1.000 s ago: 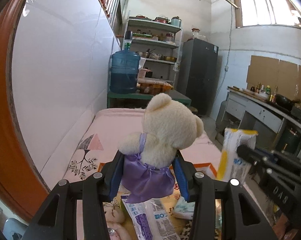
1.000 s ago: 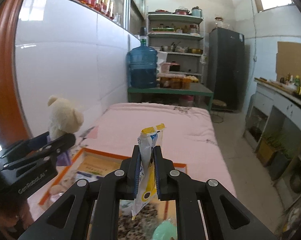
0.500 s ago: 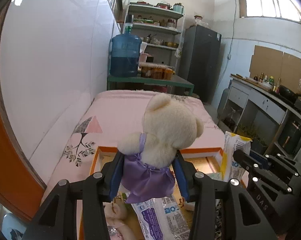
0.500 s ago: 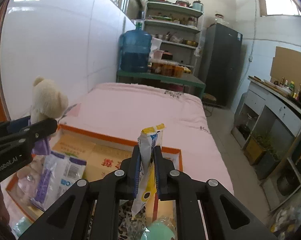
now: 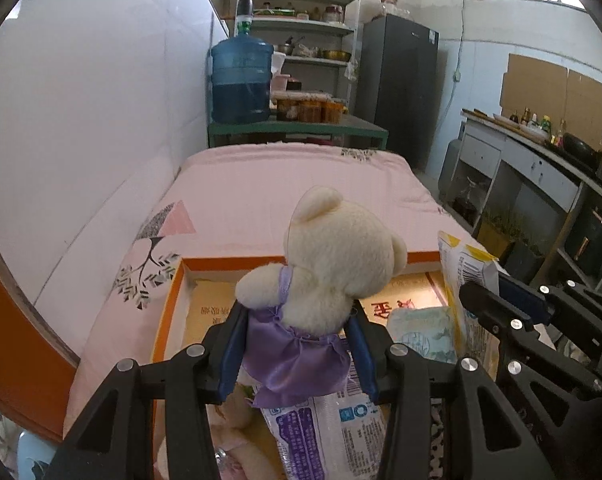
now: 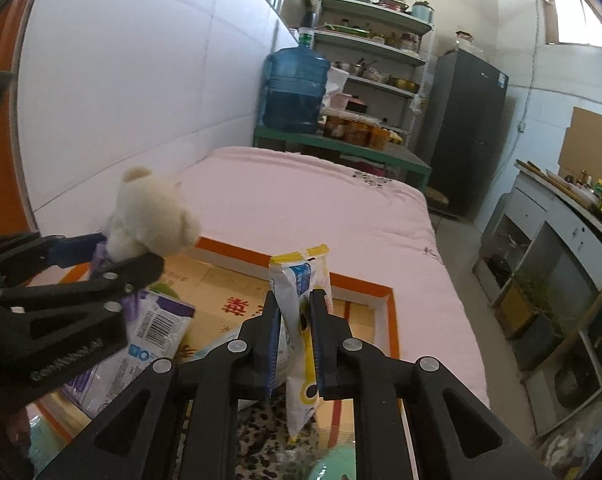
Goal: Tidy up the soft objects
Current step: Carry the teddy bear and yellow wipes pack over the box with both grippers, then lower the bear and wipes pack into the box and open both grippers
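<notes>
My left gripper is clamped on a cream teddy bear in a purple dress; my blue pads press into the dress at both sides. The bear faces away from my lens, so its face is hidden, and its legs are lost below my jaws. It hangs over an orange-rimmed cardboard box that lies on the pink bed.

My right gripper has a yellow-and-white packet upright between its jaws, which are opening at this moment. The pads are close along both faces of the packet, and I cannot tell whether they still press it. Its lower end dangles under my fingers at 6 o'clock and the print is too blurred to read.

In the box, a purple-and-white packet lies at 6 o'clock under the bear, half covered by my left jaws. A pale blue pack sits at 3 o'clock of the bear, partly behind my right gripper. A mint-green rounded thing is cut off by the lower edge of the right wrist view. A leopard-patterned patch shows between my right fingers; what it is I cannot say.

At 12 o'clock beyond the bed stands a blue water jug.
</notes>
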### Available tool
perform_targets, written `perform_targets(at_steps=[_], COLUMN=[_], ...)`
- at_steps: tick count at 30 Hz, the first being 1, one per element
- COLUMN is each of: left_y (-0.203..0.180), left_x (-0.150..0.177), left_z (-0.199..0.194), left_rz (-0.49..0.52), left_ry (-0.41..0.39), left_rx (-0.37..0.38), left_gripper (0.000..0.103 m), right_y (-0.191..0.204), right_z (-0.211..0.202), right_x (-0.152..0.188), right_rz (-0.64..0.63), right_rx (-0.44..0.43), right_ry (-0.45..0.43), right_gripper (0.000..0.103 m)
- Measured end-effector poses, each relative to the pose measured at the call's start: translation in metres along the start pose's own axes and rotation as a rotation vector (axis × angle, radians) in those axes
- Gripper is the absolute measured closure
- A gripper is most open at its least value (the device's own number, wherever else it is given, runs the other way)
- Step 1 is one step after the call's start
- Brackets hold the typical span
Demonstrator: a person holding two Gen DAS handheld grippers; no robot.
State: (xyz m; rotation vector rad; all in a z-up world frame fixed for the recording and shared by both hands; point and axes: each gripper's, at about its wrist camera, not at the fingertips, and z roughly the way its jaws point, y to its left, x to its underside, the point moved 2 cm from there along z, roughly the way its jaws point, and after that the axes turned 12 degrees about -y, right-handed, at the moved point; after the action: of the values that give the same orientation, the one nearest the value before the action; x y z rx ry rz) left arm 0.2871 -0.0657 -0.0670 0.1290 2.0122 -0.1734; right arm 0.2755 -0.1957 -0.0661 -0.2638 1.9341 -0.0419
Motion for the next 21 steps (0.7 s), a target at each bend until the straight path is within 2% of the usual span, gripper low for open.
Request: perform_targets(at_steps=[10,13,15,21], left_y=[0.001,0.006,0.008,0.010], left_x=[0.008,0.009,0.010,0.008], left_z=[0.016,0.019,0.021,0.016], left_rz=[-0.003,-0.021,-0.039,-0.041], left_ry=[0.068,0.083,0.092,0.087], left_rx=[0.007,0.014,0.018,0.022], left_gripper=[0.054,0.052,0.052,0.050], right_y=[0.000,-0.002,-0.004,-0.011], right_z=[0.004,0.006,0.007,-0.001], right_x=[0.006,0.007,0.010,0.009], right_rz=[0.066,0.092,0.137,0.189], right_rx=[-0.092,-0.117,-0.154,-0.174], right_ry=[0.029,0.047,0.062,0.046], right_gripper=[0.082,0.070,0.055,0.053])
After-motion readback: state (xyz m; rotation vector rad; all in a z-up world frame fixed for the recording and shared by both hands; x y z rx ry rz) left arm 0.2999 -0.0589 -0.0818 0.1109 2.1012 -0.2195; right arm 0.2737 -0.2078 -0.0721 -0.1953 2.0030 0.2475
